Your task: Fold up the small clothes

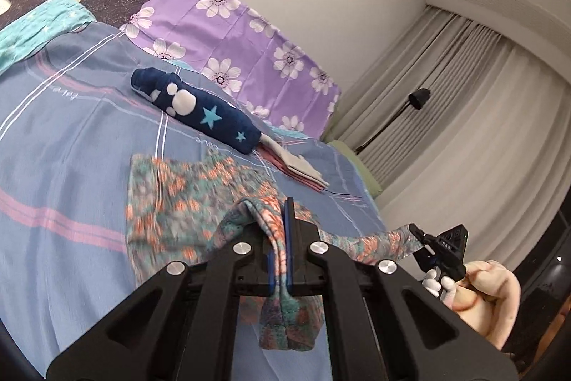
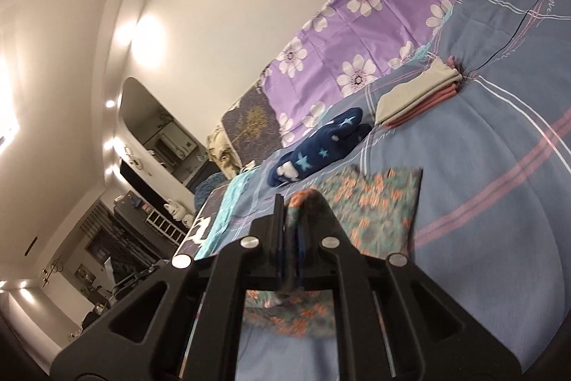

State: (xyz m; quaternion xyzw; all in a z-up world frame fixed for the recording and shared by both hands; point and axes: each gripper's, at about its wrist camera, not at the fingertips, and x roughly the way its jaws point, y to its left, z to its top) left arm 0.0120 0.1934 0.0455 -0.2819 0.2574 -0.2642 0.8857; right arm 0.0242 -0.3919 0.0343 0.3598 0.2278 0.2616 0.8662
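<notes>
1. The floral garment [image 1: 185, 202] lies on the near part of the bed [image 1: 53, 138], its near edge lifted.
2. My left tongs [image 1: 285, 220] are clamped on it.
3. My right tongs [image 2: 291, 220] are clamped on it too.
4. Farther away lie a rolled navy cloth [image 1: 200, 109] and folded beige clothes [image 1: 303, 170].

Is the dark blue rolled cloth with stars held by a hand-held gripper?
No, the dark blue rolled cloth lies free on the bed cover, beyond the floral garment.
</notes>
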